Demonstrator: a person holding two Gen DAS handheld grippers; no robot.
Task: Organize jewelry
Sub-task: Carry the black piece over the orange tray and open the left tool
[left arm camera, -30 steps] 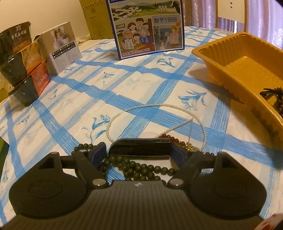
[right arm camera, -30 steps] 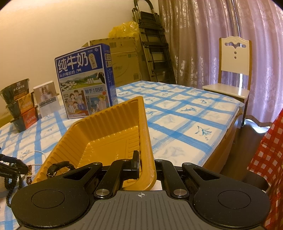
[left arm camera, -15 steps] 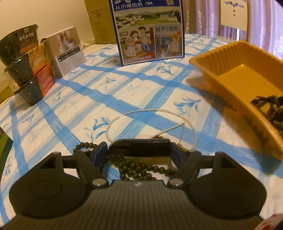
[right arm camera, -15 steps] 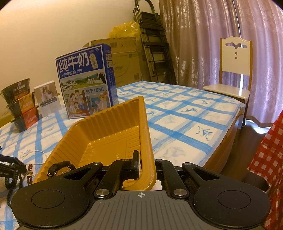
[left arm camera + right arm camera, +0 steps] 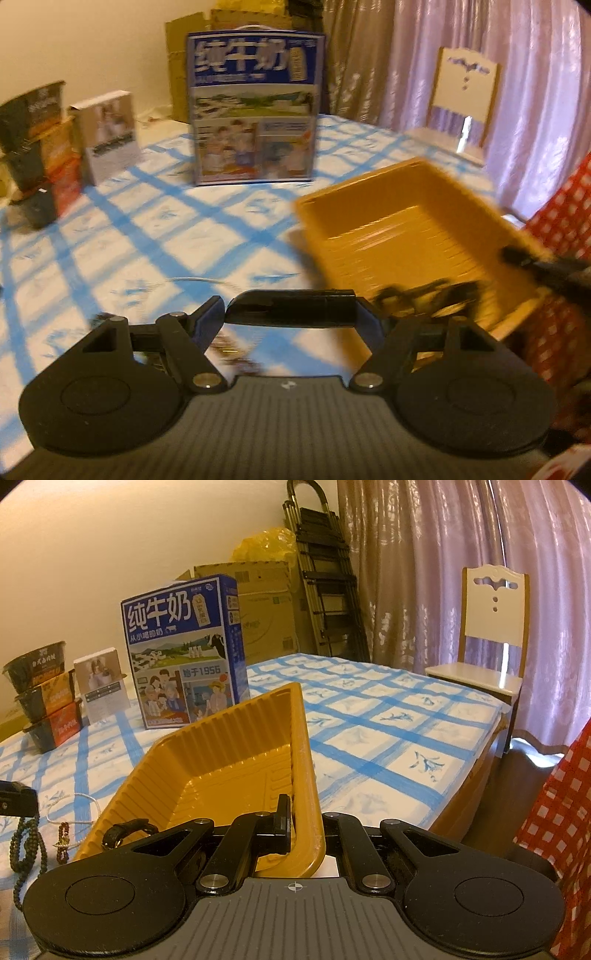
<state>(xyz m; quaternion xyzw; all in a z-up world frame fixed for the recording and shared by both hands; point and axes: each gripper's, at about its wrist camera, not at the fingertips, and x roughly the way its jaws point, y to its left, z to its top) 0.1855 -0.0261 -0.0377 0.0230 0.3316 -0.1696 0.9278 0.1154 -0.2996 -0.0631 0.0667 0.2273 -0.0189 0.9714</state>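
My left gripper (image 5: 291, 306) is shut on a wide, glossy black bar-shaped piece (image 5: 288, 314) that spans both pads; this view is motion-blurred. At the left edge of the right wrist view, a string of dark green beads (image 5: 27, 843) hangs below that gripper's black end. Ahead and to its right is the orange tray (image 5: 399, 236) holding dark jewelry (image 5: 424, 295). My right gripper (image 5: 306, 830) is shut on the tray's (image 5: 221, 753) near rim, one finger inside and one outside. A black strap (image 5: 125, 830) lies in the tray. A pearl string (image 5: 81, 801) and a red bead bracelet (image 5: 62, 843) lie on the blue-checked cloth.
A blue milk carton box (image 5: 255, 110), a small white box (image 5: 107, 136) and stacked noodle bowls (image 5: 33, 147) stand at the back left. The table edge runs close on the right, with a chair (image 5: 491, 635) and a red-checked cloth (image 5: 554, 830) beyond it.
The left view has risen and swung right toward the tray, with the black bar still between the pads. The green beads have left the cloth under it. The right gripper and tray have not moved.
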